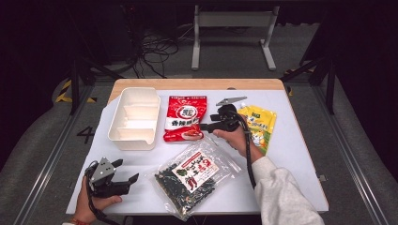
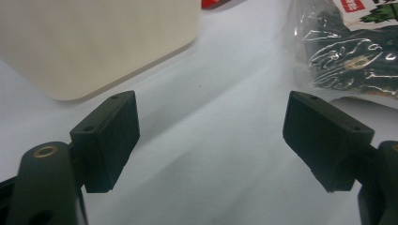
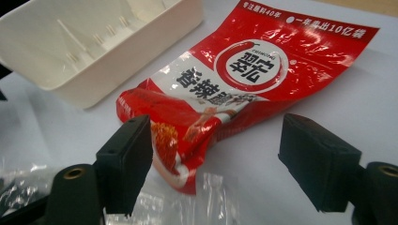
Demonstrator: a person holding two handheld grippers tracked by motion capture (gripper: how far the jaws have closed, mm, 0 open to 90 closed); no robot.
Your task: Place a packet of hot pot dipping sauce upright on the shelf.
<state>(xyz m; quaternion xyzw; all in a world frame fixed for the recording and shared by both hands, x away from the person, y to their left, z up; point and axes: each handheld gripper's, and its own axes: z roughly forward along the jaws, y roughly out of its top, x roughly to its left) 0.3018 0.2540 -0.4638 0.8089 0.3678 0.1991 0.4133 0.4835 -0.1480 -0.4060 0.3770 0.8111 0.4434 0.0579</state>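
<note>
Up close, the right gripper [image 3: 216, 154] gapes empty before the glossy red plastic seasoning packet [image 3: 244, 79]; at lower left of the high view, the left gripper [image 1: 127, 170] rests open too.

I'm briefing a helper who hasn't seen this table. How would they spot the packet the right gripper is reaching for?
Start at the white tray at the table's left. The red packet lies flat just right of it, with the open right gripper at its near corner. It is the only red one: the pouch farther right is yellow, and the bag nearer the person is clear with dark contents.
</note>
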